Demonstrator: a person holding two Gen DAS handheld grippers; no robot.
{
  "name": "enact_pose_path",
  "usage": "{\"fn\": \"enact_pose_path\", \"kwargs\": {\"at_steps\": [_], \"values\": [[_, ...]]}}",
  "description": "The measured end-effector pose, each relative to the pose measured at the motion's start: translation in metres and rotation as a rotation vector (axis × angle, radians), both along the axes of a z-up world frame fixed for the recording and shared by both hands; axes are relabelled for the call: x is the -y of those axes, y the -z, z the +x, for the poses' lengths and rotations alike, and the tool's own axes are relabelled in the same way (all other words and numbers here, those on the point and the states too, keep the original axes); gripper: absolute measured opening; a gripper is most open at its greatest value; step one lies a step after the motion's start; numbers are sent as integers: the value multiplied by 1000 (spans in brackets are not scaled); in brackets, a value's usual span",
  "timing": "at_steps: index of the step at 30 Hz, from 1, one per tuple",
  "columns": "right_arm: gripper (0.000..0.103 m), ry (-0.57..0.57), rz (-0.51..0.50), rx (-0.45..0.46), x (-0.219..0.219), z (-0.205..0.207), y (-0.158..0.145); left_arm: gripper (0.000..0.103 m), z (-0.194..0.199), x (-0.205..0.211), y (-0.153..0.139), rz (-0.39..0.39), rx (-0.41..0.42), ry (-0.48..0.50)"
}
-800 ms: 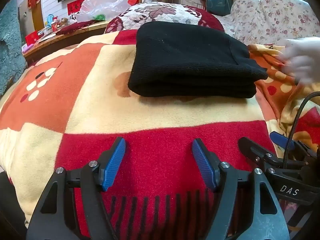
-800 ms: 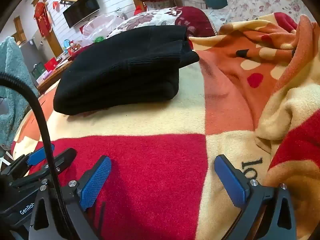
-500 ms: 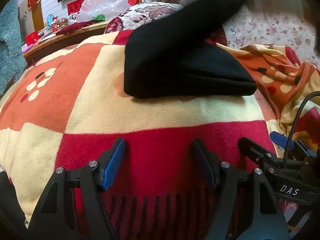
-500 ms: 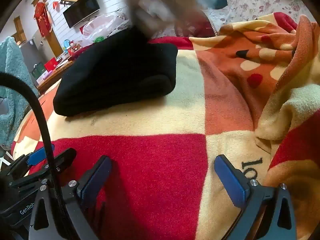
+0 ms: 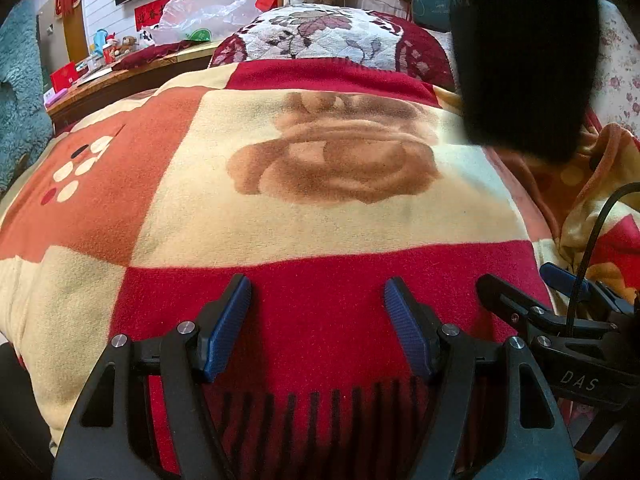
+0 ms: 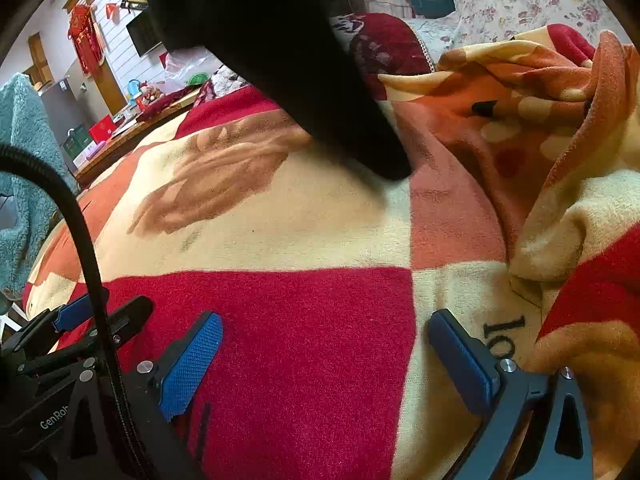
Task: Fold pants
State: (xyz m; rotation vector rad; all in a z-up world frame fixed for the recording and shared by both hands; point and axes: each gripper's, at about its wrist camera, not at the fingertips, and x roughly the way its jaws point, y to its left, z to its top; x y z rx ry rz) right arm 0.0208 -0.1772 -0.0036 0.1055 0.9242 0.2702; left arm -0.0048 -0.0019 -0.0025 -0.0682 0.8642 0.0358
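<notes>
The black pants (image 5: 524, 60) hang in the air at the upper right of the left wrist view, off the patchwork blanket (image 5: 320, 208). In the right wrist view the black pants (image 6: 280, 40) fill the top centre, with the lowest corner close to the blanket (image 6: 320, 232); what holds them is out of frame. My left gripper (image 5: 316, 292) is open low over the red patch, nothing between its blue pads. My right gripper (image 6: 324, 320) is open wide over the red and cream patches, also empty. Both grippers are well short of the pants.
A floral red pillow (image 5: 332, 36) lies at the blanket's far end. The blanket is bunched into folds (image 6: 560, 120) on the right. A cluttered wooden table (image 5: 120, 76) and a teal fleece (image 5: 20, 80) stand at the left. A black cable (image 6: 92, 240) crosses the right wrist view.
The folded black pants lay flat on the blanket; a blurred hand came in and lifted them up to the right. The rose print beneath is now uncovered. Both grippers stayed still.
</notes>
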Motion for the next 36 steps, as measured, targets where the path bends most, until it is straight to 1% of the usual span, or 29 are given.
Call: {"fn": "enact_pose_path", "kwargs": {"at_steps": [36], "values": [[103,0,-1,-1,-2,0,0,70,0,0,-2,-2,0,0]]}}
